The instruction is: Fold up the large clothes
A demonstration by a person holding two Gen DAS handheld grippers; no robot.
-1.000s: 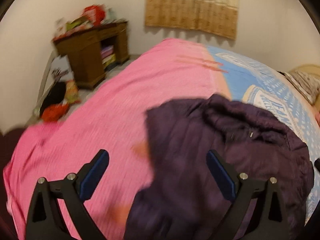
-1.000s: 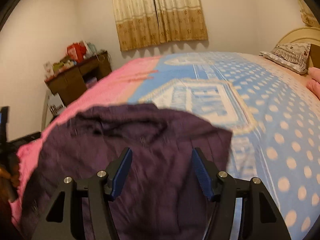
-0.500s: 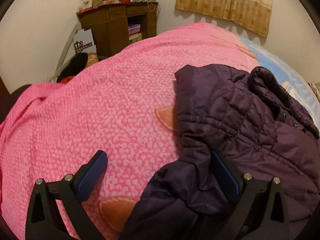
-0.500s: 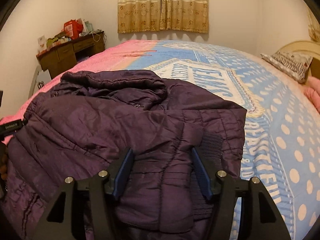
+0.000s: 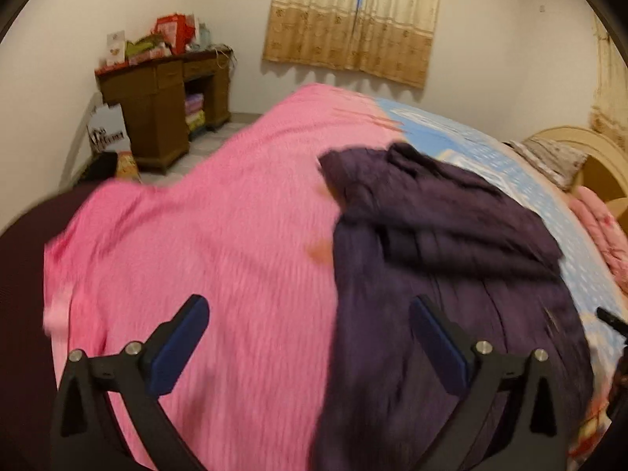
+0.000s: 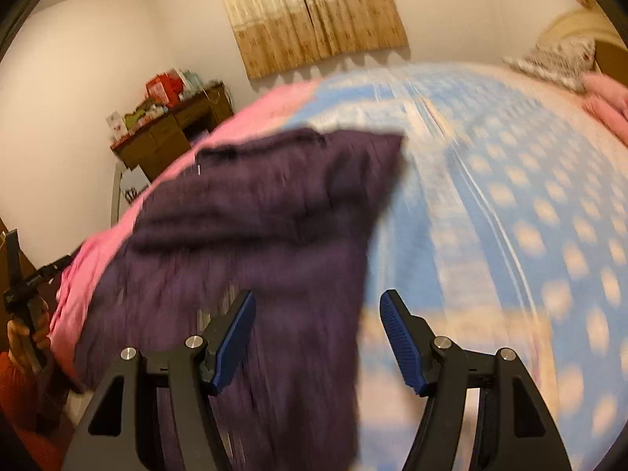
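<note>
text: none legible | white sign by desk: dark print, blurred

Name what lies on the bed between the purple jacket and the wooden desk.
In the left wrist view, only the pink blanket and a strip of floor lie between the purple jacket and the wooden desk.

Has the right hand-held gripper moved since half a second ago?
Yes. The right hand-held gripper pulled back from the purple jacket; the curtain sits higher and tilted.
</note>
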